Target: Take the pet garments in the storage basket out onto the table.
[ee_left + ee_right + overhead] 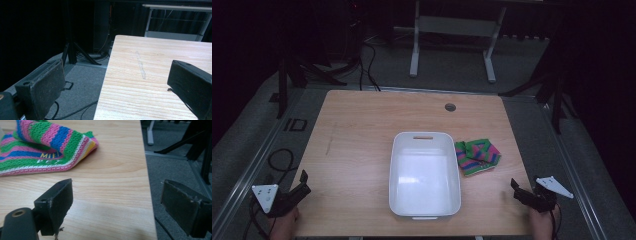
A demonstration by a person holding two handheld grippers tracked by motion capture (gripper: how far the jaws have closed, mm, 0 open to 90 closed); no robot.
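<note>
You hold two grippers, fingers apart and empty on both. Your right gripper (518,191) straddles the right edge of the wooden table (362,130); one striped knitted cloth (42,147) lies ahead of its fingers. One empty white plastic tub (424,172) sits between them and your left gripper (302,186), over the left edge.

bare table (357,150) left, white bin (425,175) blocking centre, striped cloth (477,156) beside it
</note>
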